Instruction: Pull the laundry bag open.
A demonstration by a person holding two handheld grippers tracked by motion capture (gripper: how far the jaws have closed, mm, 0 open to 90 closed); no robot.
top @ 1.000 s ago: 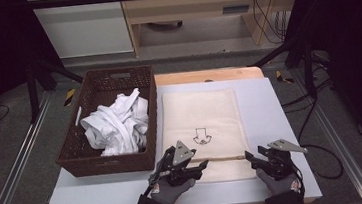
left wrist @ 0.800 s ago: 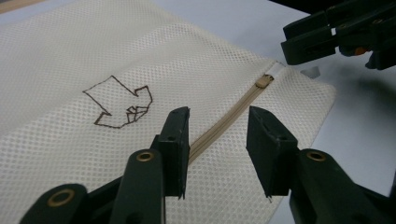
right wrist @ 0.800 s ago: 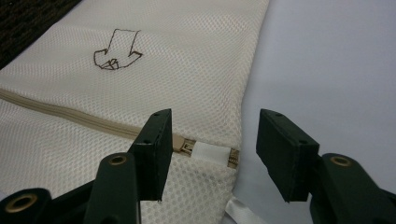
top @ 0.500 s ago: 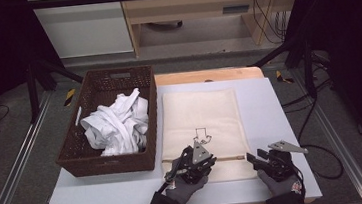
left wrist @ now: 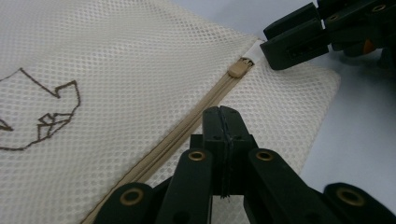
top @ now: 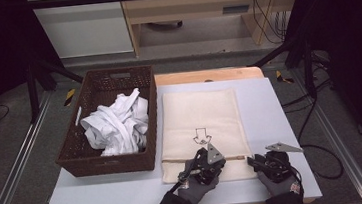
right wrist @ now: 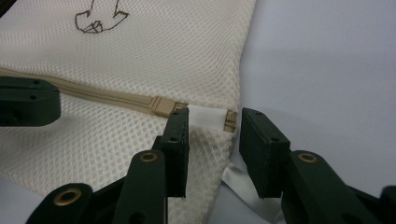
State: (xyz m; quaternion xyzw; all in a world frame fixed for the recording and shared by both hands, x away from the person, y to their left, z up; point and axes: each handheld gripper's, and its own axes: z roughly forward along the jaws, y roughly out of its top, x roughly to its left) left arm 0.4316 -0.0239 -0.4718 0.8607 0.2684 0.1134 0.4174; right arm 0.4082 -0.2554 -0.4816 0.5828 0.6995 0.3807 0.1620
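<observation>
Cream mesh laundry bag [top: 201, 125] lying flat on a pale grey table [top: 280, 107], with every position given relative to the bag. The bag's beige zipper [left wrist: 187, 126] runs across it near the edge closest to the person, and a dark outline emblem [top: 201, 136] is printed just beyond the zipper, toward the far side. The zipper's slider [left wrist: 236, 68] sits almost at the right end of the track, beside a white fabric tab [right wrist: 208, 116] at the bag's right edge.

The left gripper [top: 206, 166] rests on the near part of the bag, over the zipper line and well short of the slider. In the left gripper view its two black jaws meet face to face, fully closed; whether they pinch any mesh between them cannot be told.

The right gripper [top: 255, 161] stands at the bag's near right corner. In the right gripper view its jaws are parted and straddle the white tab and the zipper's end, one jaw on the mesh side and the other over the bare table; they have just been closing, with the tab between them, and the pads do not yet press it.

A dark wicker basket [top: 79, 159] stands just beside the bag's left edge and holds crumpled white cloth [top: 117, 124]. A gloved hand carries each gripper from the near side of the bag.
</observation>
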